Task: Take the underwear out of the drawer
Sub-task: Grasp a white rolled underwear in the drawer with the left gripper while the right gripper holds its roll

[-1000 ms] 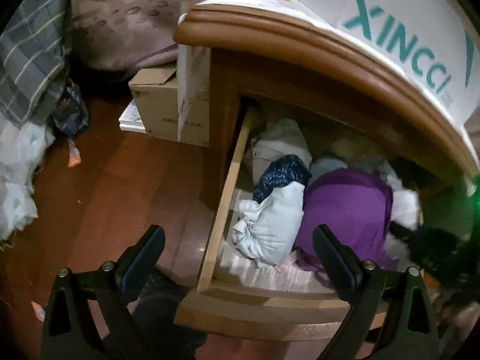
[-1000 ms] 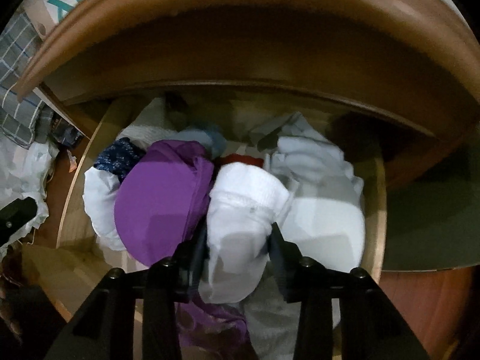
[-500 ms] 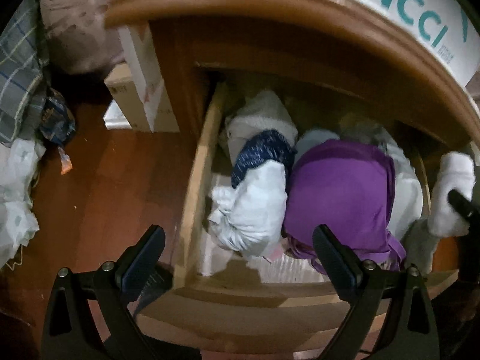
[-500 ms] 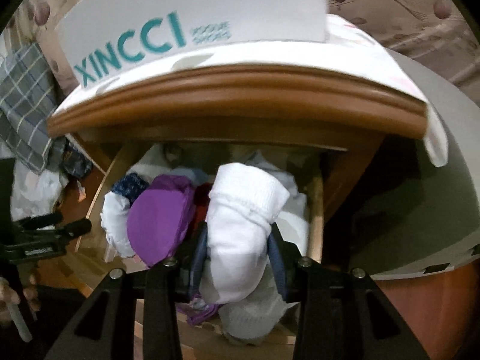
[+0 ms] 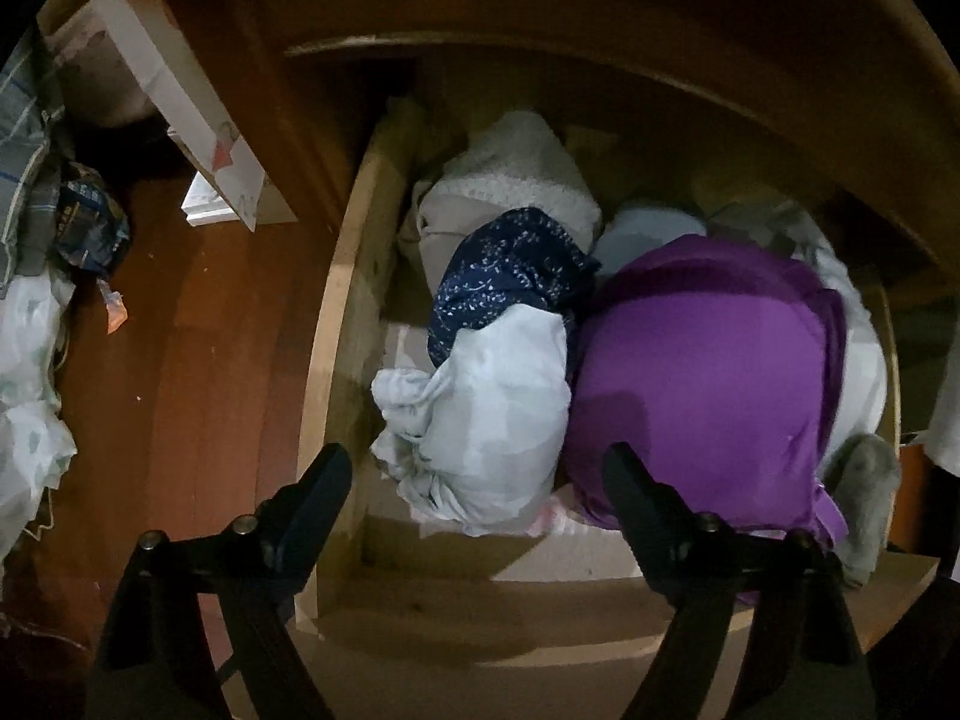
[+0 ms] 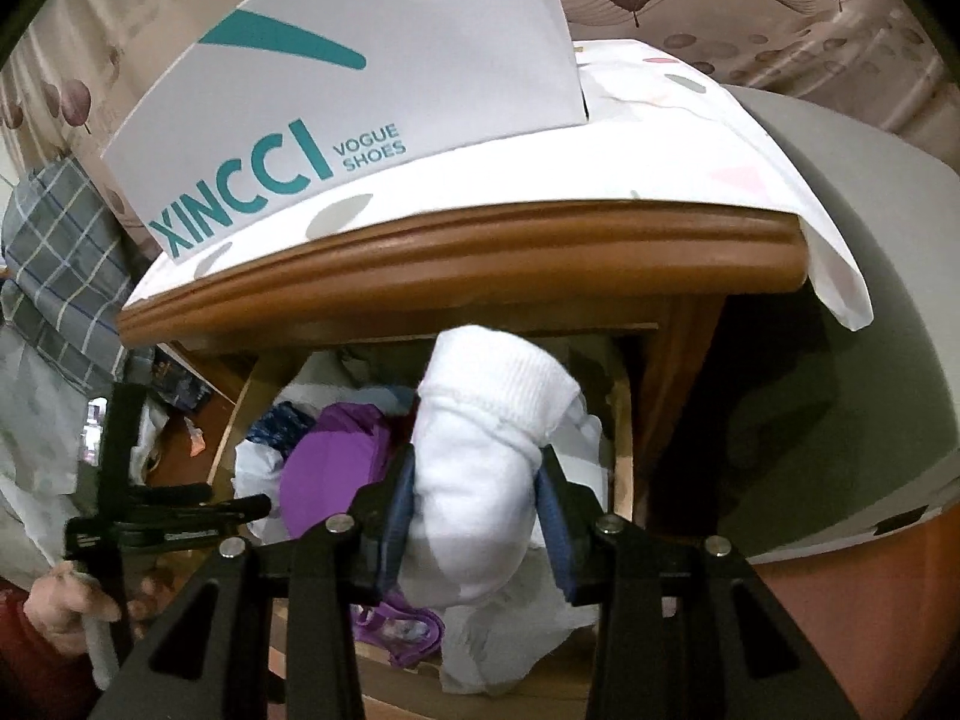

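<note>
The wooden drawer [image 5: 336, 324] stands pulled out, stuffed with clothes. In it lie a pale blue-white bundle [image 5: 498, 420] with a navy patterned piece [image 5: 510, 276] on top, and a purple garment [image 5: 708, 372] beside them. My left gripper [image 5: 474, 480] points down over the drawer's front. Its jaws are closing, with the pale bundle's near end between them but untouched. My right gripper [image 6: 477, 480] is shut on a rolled white underwear bundle [image 6: 492, 396], held up above the drawer [image 6: 621, 456]. The right wrist view also shows the left gripper [image 6: 180, 510] in a person's hand [image 6: 60, 594].
A white shoe box [image 6: 336, 90] stands on the nightstand's cloth-covered top [image 6: 660, 138]. A cardboard box [image 5: 180, 90] sits on the wooden floor [image 5: 198, 360] to the left, near plastic bags [image 5: 24, 390]. A grey sock [image 5: 864, 492] hangs at the drawer's right front corner.
My left gripper has dropped closer to the drawer and its jaws have narrowed. My right gripper has lifted the white bundle up and back, clear of the drawer.
</note>
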`<state>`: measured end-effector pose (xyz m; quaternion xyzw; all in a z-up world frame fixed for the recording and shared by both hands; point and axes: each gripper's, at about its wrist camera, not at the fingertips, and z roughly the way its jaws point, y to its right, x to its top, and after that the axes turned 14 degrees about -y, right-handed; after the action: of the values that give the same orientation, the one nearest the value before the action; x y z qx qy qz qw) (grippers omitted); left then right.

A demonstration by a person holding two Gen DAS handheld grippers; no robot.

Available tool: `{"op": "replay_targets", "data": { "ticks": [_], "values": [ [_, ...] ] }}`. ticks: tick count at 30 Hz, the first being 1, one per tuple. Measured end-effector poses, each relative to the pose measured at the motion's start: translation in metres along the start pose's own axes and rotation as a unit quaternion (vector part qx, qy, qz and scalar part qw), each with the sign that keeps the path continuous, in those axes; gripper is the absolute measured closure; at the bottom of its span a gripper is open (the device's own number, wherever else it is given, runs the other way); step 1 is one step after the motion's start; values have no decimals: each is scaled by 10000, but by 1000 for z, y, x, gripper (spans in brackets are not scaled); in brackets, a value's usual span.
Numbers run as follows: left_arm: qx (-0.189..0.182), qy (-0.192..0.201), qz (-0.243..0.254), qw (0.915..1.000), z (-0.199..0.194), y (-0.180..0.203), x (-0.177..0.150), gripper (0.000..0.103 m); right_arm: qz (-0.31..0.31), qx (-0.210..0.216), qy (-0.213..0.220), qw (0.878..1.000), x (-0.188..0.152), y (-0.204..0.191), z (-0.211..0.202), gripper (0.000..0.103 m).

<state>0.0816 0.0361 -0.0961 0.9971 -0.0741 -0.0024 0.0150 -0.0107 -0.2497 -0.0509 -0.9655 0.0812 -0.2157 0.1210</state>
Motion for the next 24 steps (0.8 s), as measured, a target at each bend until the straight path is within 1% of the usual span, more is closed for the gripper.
{"op": "replay_targets", "data": {
  "ticks": [4, 11, 14, 15, 17, 18, 19, 22, 24],
  "values": [
    [-7, -131, 6, 9999, 5, 2, 5, 25, 11, 279, -22, 9996, 2, 3, -4, 64],
    [129, -318, 8, 9994, 10, 5, 15, 25, 55, 398, -50, 9992, 3, 4, -4, 64],
    [113, -412, -51, 9991, 13, 5, 21, 25, 37, 406, -64, 9991, 3, 4, -3, 64],
    [84, -429, -87, 9990, 14, 4, 22, 27, 43, 426, -71, 9991, 3, 4, -3, 64],
    [15, -451, -134, 9989, 15, 4, 24, 35, 53, 442, -72, 9990, 3, 5, -3, 64],
    [72, -456, -163, 9988, 16, 5, 24, 42, 55, 438, -73, 9990, 3, 5, -3, 64],
    [118, -472, -174, 9987, 17, 4, 25, 45, 65, 443, -76, 9990, 3, 5, -3, 64],
    [75, -490, -246, 9985, 18, 4, 29, 46, 105, 500, -86, 9987, 3, 7, -4, 64],
    [111, -493, -291, 9983, 19, 4, 31, 50, 112, 493, -91, 9987, 3, 7, -3, 64]
  ]
}}
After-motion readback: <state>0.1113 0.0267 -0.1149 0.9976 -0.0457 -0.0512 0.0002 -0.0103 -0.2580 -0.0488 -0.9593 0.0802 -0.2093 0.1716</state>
